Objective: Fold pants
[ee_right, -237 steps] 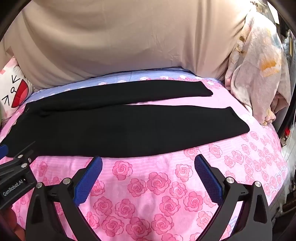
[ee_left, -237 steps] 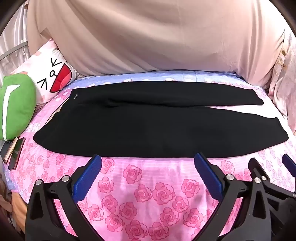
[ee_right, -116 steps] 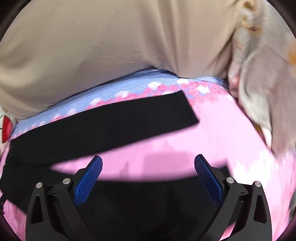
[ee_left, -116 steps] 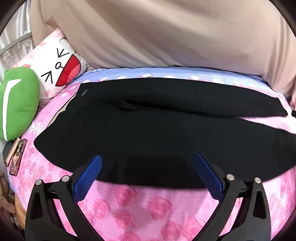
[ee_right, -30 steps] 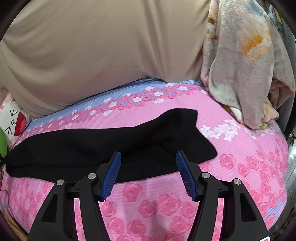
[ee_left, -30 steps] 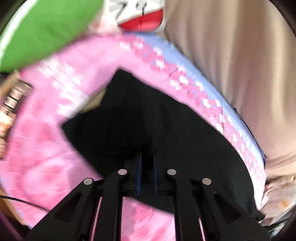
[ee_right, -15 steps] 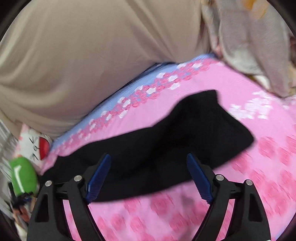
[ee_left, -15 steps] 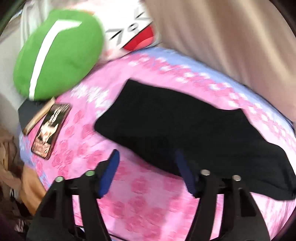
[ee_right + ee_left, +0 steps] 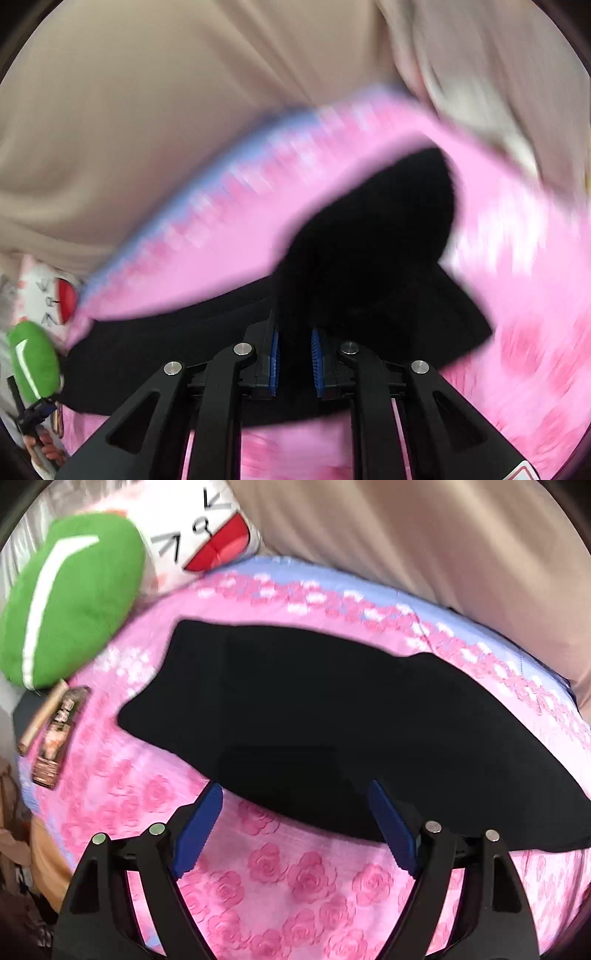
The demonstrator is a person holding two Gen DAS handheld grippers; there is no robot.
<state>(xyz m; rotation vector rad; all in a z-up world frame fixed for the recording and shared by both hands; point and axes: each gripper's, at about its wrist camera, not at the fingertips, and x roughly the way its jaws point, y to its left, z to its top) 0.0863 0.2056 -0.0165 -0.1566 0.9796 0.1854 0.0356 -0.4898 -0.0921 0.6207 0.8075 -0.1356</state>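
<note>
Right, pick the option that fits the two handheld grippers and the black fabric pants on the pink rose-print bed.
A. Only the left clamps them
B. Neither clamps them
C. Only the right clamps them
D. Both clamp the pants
C: the right gripper has its blue pads pinched on the black fabric pants, while the left gripper is spread open at the pants' near edge, holding nothing.

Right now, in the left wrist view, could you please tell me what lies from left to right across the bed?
Green cushion → white face pillow → black pants → beige curtain.
</note>
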